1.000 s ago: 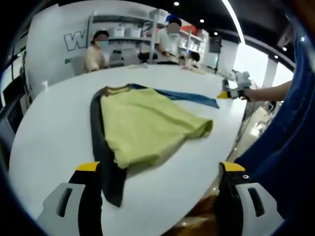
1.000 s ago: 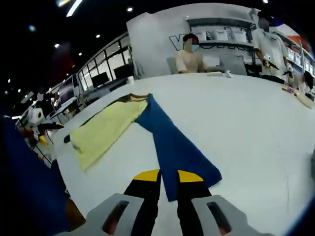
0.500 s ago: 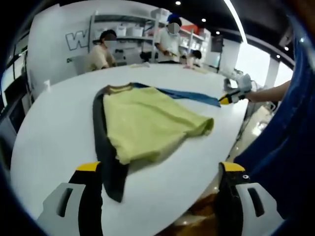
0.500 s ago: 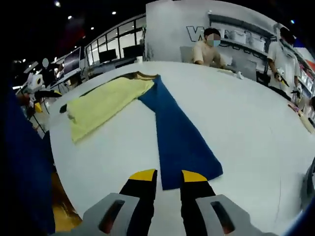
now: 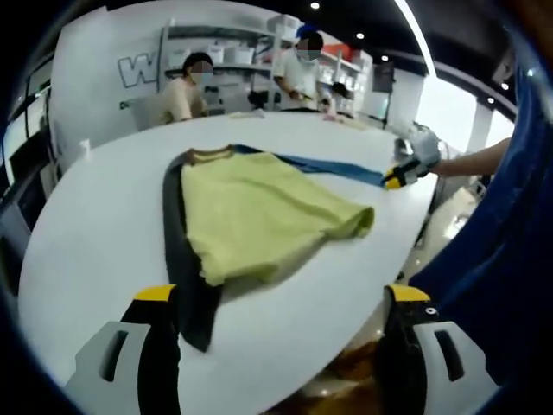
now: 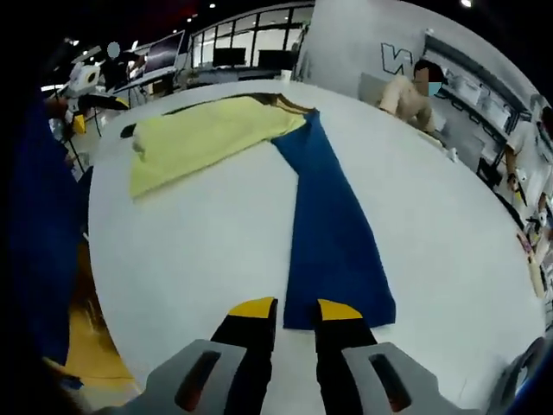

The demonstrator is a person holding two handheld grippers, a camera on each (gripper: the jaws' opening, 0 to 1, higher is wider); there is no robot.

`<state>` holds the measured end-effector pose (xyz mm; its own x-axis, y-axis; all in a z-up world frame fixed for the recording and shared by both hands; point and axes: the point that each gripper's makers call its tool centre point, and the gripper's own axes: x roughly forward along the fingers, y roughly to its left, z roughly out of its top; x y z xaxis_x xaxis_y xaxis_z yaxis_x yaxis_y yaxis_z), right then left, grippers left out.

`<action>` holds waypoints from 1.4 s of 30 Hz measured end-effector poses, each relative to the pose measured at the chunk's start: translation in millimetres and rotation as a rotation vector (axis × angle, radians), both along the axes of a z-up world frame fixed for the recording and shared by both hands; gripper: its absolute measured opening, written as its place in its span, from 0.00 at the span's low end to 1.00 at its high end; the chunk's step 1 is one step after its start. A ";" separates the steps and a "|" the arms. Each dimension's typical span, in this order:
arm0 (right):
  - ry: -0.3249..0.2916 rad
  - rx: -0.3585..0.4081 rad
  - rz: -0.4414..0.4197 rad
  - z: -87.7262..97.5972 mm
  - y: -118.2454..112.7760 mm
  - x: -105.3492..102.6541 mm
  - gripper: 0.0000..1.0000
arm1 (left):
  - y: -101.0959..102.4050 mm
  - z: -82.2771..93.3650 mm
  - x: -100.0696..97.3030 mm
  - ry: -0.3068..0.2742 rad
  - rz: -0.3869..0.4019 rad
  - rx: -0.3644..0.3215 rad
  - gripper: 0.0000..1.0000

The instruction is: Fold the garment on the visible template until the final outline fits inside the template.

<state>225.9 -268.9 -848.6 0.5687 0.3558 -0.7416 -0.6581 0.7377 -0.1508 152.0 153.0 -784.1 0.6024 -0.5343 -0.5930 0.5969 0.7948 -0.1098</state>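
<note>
Right gripper view, blue sleeve (image 6: 333,233) at right tool (image 6: 296,309)

Left gripper (image 5: 281,298), right gripper (image 6: 295,309): black jaws, yellow tips, grey housings; blue garment, probably apron

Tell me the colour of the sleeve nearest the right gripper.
Blue. The sleeve shows best in the right gripper view, stretching from the right gripper to the yellow body.

You have bare tabletop (image 6: 199,251) on both sides of the garment (image 5: 259,216) and out to the far edge. The blue sleeve (image 6: 333,233) runs to the near edge just beyond your right hand-held gripper (image 6: 289,309). 2 people (image 5: 186,86) stand at the far edge.
</note>
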 end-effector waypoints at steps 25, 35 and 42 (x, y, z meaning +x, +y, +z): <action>-0.031 0.142 -0.102 32.4 -18.0 28.3 0.00 | -0.8 -2.9 -2.2 0.004 0.010 0.000 0.93; -0.082 0.225 -0.233 53.6 -50.5 61.8 0.00 | -0.1 -1.8 -1.9 0.002 0.018 -0.002 0.93; -0.099 0.261 -0.289 64.3 -69.2 79.1 0.00 | 2.6 -1.2 -3.3 0.004 0.032 0.002 0.93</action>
